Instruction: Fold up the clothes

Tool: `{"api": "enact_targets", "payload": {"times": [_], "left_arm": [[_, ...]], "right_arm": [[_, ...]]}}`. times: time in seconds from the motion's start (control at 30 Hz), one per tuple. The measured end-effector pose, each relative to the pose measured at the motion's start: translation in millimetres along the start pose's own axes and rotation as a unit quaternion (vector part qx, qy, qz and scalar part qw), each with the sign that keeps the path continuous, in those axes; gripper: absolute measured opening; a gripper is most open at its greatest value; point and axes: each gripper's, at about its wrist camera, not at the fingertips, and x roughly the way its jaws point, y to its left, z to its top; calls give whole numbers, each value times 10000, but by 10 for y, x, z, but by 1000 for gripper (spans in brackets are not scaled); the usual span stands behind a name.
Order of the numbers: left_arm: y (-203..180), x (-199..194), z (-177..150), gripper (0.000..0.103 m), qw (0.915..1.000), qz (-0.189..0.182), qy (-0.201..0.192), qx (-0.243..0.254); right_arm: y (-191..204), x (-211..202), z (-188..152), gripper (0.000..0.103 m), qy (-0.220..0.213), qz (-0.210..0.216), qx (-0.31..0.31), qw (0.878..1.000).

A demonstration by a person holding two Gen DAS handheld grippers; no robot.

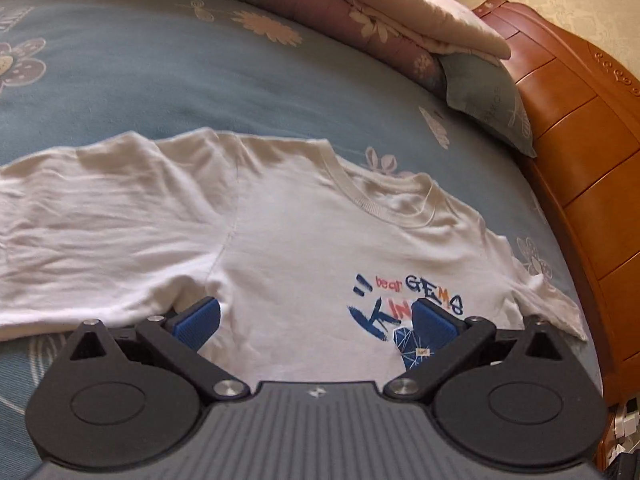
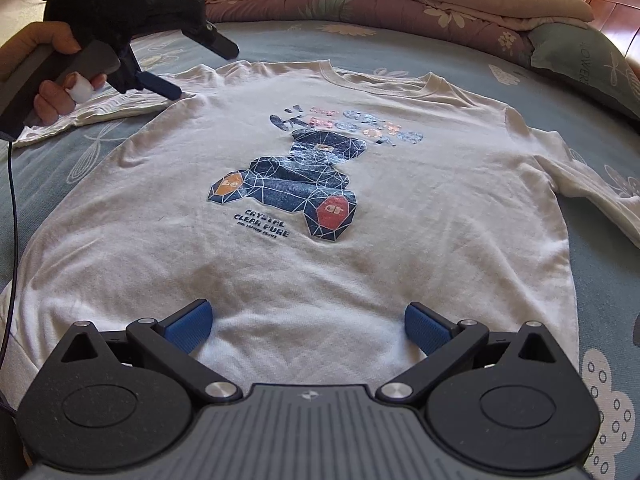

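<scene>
A white T-shirt (image 2: 360, 272) with a dark blue geometric bear print (image 2: 296, 184) lies flat, front up, on the bed, collar (image 2: 376, 80) toward the far side. In the left wrist view the T-shirt (image 1: 280, 248) shows its collar (image 1: 360, 196) and one spread sleeve (image 1: 100, 220). My left gripper (image 1: 316, 316) is open just above the armpit and upper chest, nothing between its fingers. From the right wrist view, that left gripper (image 2: 196, 68), held by a hand (image 2: 52, 76), hovers at the shirt's far left shoulder. My right gripper (image 2: 308, 320) is open over the bottom hem.
The bed has a blue floral sheet (image 2: 600, 280). A folded pink floral quilt (image 2: 400, 4) and a grey-green pillow (image 2: 588, 64) lie along the far side. An orange wooden headboard (image 1: 580, 120) stands at the right. A black cable (image 2: 12, 216) hangs at the left.
</scene>
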Motion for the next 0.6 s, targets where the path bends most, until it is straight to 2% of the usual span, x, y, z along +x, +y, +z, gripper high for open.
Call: {"api": "enact_targets", "payload": {"times": [0.1, 0.17, 0.2, 0.27, 0.3, 0.4, 0.47, 0.57, 0.6], "left_arm": [[124, 63, -102, 101, 9975, 701, 22, 62], [213, -42, -101, 101, 9953, 963, -70, -122], [252, -117, -89, 100, 9952, 924, -140, -290], [225, -247, -76, 101, 9978, 455, -282, -395], [172, -286, -68, 101, 9986, 176, -324, -384], [-63, -202, -67, 102, 9992, -291, -204, -158], [-170, -57, -82, 102, 9997, -233, -102, -34], [-140, 146, -125, 101, 9997, 219, 102, -17], [-86, 153, -166, 101, 9999, 152, 65, -8]], "right_arm": [[-7, -6, 8, 103, 42, 20, -1, 10000], [-11, -13, 9, 103, 67, 29, 2, 10000], [-10, -16, 8, 103, 72, 28, -1, 10000], [-5, -17, 7, 103, 82, 20, -5, 10000], [-2, -15, 6, 103, 82, 11, -7, 10000], [7, -10, -2, 103, 62, -8, -12, 10000], [10, -6, -7, 103, 42, -17, -10, 10000], [8, 2, 3, 103, 44, -19, -8, 10000], [3, 3, 5, 103, 48, -9, -9, 10000]]}}
